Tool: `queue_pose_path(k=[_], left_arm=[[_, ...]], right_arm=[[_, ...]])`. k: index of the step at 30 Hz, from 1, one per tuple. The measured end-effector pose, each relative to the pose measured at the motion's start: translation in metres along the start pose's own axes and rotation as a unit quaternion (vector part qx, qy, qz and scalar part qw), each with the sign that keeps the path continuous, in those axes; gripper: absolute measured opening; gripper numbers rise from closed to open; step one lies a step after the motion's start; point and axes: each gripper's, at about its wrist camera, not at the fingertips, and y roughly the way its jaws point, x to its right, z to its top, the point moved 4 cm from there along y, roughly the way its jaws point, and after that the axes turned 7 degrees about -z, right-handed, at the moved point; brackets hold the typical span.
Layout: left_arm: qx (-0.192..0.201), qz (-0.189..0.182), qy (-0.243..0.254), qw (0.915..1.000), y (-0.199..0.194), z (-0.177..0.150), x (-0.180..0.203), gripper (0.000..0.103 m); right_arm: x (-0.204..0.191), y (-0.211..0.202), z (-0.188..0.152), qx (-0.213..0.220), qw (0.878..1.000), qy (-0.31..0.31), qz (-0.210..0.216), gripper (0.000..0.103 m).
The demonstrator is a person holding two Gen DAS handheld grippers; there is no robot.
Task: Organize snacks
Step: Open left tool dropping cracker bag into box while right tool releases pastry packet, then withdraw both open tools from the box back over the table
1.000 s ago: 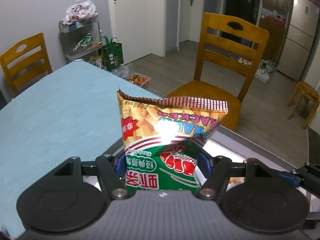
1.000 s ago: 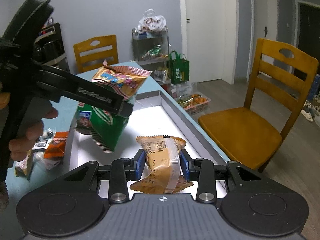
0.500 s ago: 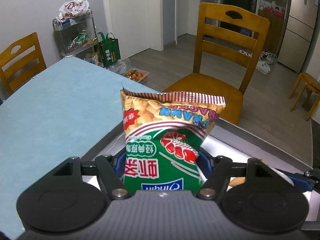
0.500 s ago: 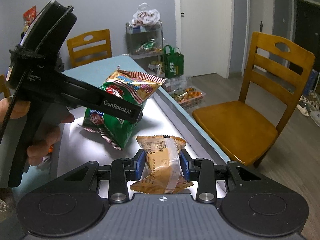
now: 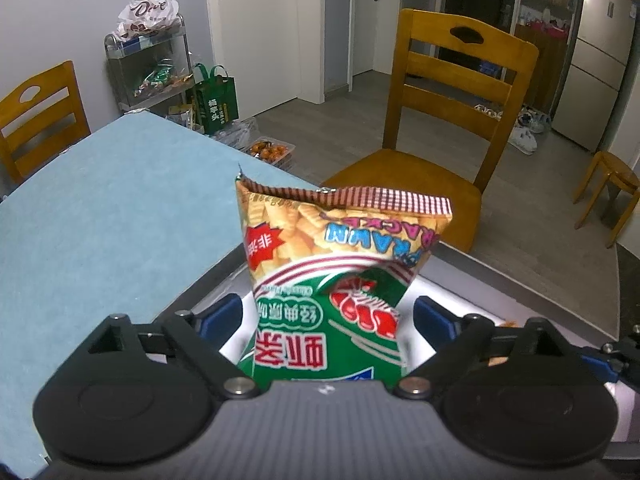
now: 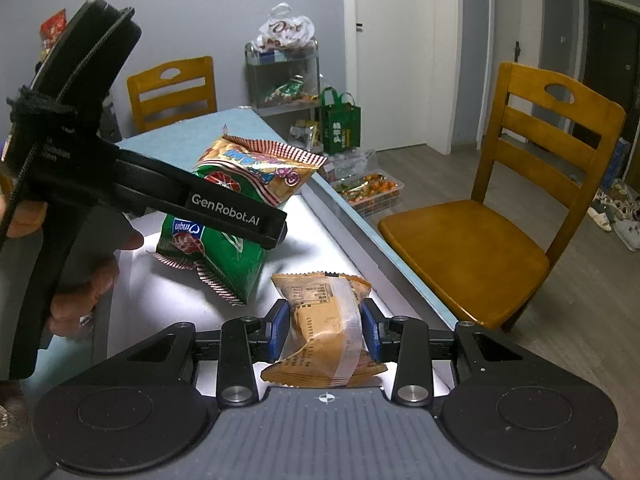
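Note:
A green and orange prawn cracker bag [image 5: 340,248] stands between the jaws of my left gripper [image 5: 328,318]. Those jaws are opening, and both blue pads [image 5: 222,316] stand clear of the bag's sides. In the right wrist view the bag [image 6: 240,264] rests with its lower end on the floor of the lit white tray [image 6: 160,300], and one left finger [image 6: 240,218] crosses in front of it. My right gripper [image 6: 324,330] is shut on an orange-brown snack packet [image 6: 320,296], low over the tray's near end.
The tray's grey rim [image 6: 340,216] runs along the edge of the blue table [image 5: 100,220]. A wooden chair [image 6: 480,232] stands to the right. A hand [image 6: 80,292] holds the left gripper's handle. On the floor are a shelf cart [image 6: 284,76], a green bag and a box of oranges [image 6: 368,192].
The left gripper sank with the bag until the bag stood on the tray, then its jaws spread away from the bag's sides. The right gripper and its packet stayed put.

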Motion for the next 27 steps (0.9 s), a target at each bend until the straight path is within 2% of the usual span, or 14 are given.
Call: queue_pose_path(k=[3, 8, 10, 12, 15, 27], left_arm=[[0.001, -0.005, -0.001, 1.0000, -0.004, 0.000, 0.000, 0.094], [0.006, -0.011, -0.006, 0.9999, -0.012, -0.001, -0.001, 0.094], [0.009, -0.011, -0.009, 0.9999, -0.017, -0.002, -0.002, 0.094], [0.015, -0.010, -0.012, 0.9998, -0.024, -0.004, -0.002, 0.094], [0.023, -0.011, -0.016, 0.9995, -0.037, -0.008, -0.004, 0.094], [0.061, -0.004, -0.035, 0.9975, -0.097, -0.026, -0.028, 0.098]], right_arm=[[-0.003, -0.004, 0.000, 0.008, 1.000, -0.004, 0.001, 0.047], [-0.003, -0.013, 0.001, 0.027, 1.000, -0.008, -0.005, 0.077], [-0.003, -0.017, 0.001, 0.036, 0.999, -0.008, -0.006, 0.084], [-0.004, -0.021, 0.001, 0.041, 0.999, -0.012, -0.008, 0.085], [-0.005, -0.026, 0.001, 0.047, 0.999, -0.012, -0.003, 0.097], [-0.025, -0.045, 0.002, 0.071, 0.997, -0.032, -0.012, 0.103]])
